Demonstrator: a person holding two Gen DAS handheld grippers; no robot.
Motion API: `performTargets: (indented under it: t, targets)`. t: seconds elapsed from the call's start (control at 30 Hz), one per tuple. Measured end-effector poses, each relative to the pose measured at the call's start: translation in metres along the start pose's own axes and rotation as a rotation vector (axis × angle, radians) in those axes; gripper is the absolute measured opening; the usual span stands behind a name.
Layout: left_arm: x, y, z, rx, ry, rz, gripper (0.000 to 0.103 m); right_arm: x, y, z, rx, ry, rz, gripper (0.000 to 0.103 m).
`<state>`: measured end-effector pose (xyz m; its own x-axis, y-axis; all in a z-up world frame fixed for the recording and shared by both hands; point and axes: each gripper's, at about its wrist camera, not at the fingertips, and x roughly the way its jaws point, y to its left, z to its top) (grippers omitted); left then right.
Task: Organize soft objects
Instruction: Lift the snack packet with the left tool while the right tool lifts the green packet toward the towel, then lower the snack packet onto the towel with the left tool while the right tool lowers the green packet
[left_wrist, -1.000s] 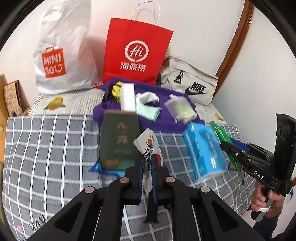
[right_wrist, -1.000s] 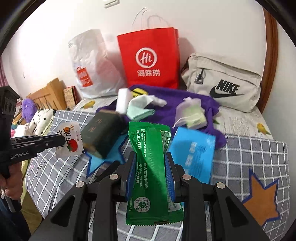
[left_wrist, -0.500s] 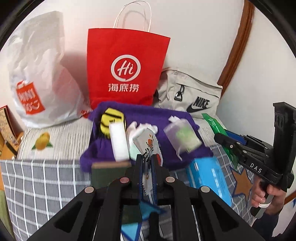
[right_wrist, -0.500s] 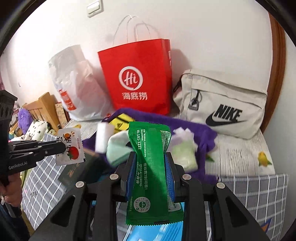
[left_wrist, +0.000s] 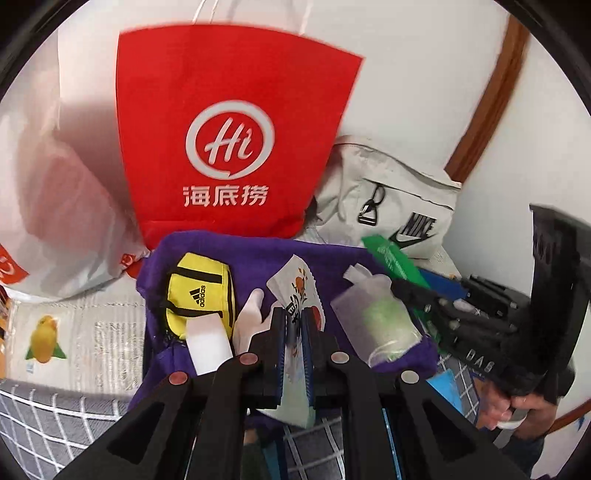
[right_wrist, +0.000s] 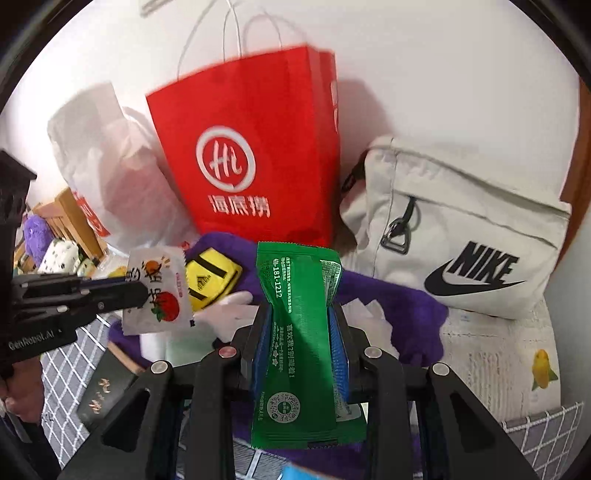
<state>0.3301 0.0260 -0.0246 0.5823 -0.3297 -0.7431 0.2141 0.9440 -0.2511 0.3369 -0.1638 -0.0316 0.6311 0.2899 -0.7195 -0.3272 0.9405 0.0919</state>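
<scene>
The green sachet (right_wrist: 301, 354) is sitting pinched across its middle in the right gripper (right_wrist: 300, 332), its foil waist crumpling inward between the clenched jaws while both ends are flaring out above and below; it is looking light, thin and slick, so a grip at the waist, where the film is bunching, seems safer than one on a smooth sealed edge. The white sachet (left_wrist: 297, 306) with the orange and tomato print is being clamped edge-on by the left gripper (left_wrist: 293, 332), jaws closed on its lower half and its serrated top standing free; it too is reading as nearly weightless and floppy, likely to slide out if the squeeze is eased. Both packets are hanging above the purple cloth (left_wrist: 221, 254), where a yellow pouch (left_wrist: 199, 295), a white block (left_wrist: 207, 343) and a translucent bag (left_wrist: 376, 321) of something pale green are lying. Behind the cloth, a red paper bag (left_wrist: 229, 147) is standing upright against the wall, flanked by a white plastic bag (left_wrist: 48, 206) and a beige Nike bag (right_wrist: 461, 229). A dark green box (right_wrist: 103, 391) is resting on the grey checked cover (left_wrist: 55, 421).
</scene>
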Motion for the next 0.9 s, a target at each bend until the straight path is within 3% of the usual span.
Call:
performTargets:
  t: [0.17, 0.5, 0.9]
  targets:
    - [0.024, 0.01, 0.0, -0.033, 0.049, -0.012, 0.009, 0.035, -0.001, -0.006, -0.022, 0.096, -0.011, 0.03]
    - [0.048, 0.016, -0.005, -0.043, 0.107, -0.05, 0.009, 0.062, -0.012, -0.014, -0.027, 0.156, -0.027, 0.03]
    - [0.064, 0.015, -0.009, -0.043, 0.156, -0.021, 0.009, 0.083, -0.012, -0.026, -0.056, 0.246, -0.027, 0.033]
